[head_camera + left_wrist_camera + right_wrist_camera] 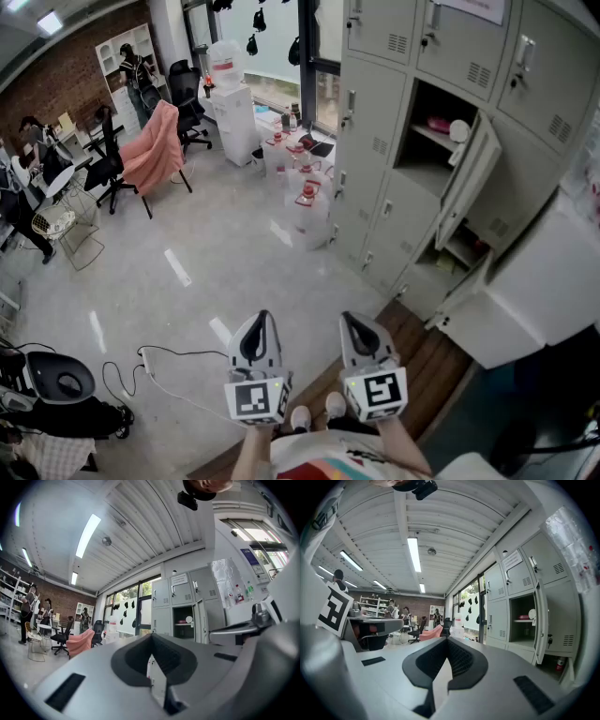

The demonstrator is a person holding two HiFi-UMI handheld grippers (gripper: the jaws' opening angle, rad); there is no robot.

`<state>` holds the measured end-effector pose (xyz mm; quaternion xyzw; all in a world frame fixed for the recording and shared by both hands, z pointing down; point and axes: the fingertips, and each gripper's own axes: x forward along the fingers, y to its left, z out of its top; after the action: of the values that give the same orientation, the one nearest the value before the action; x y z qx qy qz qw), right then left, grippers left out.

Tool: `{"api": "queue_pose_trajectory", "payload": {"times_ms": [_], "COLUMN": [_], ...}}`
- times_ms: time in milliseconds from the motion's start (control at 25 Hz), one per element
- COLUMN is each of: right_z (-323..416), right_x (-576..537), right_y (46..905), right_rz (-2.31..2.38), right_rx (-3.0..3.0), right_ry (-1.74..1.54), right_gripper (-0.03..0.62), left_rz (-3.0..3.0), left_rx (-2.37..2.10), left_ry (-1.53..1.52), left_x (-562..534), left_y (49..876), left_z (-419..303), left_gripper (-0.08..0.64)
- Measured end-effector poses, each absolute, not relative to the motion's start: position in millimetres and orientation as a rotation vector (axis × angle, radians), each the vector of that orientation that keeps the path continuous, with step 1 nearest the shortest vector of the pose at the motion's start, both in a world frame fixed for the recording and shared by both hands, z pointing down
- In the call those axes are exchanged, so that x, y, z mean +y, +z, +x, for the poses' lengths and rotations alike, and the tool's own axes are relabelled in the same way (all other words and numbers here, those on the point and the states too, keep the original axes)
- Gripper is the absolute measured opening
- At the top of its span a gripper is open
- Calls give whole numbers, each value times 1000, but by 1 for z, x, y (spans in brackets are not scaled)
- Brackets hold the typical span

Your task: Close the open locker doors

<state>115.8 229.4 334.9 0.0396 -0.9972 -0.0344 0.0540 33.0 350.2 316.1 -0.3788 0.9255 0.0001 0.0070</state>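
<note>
A bank of grey lockers [384,112] lines the right side of the head view. One middle compartment stands open, its door [466,178] swung out toward me, with a pink item and a white round thing on its shelf. Below it a second door [461,286] is ajar too. My left gripper [260,339] and right gripper [361,336] are side by side low in the picture, both shut and empty, well short of the lockers. The left gripper [151,641] looks toward the open door [202,616]. The right gripper [447,644] has the same door [540,620] to its right.
A white cabinet [539,281] stands beside the lockers at right. Water bottles [305,187] sit on the floor by the lockers, a water dispenser [230,103] behind them. A pink-draped chair [155,145], office chairs and people are far left. A cable [159,361] lies near my feet.
</note>
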Motion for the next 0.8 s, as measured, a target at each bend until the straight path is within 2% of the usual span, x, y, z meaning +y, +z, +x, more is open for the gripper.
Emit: {"api": "queue_pose_trajectory", "payload": {"times_ms": [800], "right_z": [126], "right_x": [228], "right_y": [323], "right_rz": [-60], "right_rx": [-3142], "right_ry": [37], "right_gripper": [10], "left_rz": [-1197], "left_rx": [2897], "left_ry": [-11], "left_x": [334], "left_y": [315], "left_z": [44], "left_gripper": [6]}}
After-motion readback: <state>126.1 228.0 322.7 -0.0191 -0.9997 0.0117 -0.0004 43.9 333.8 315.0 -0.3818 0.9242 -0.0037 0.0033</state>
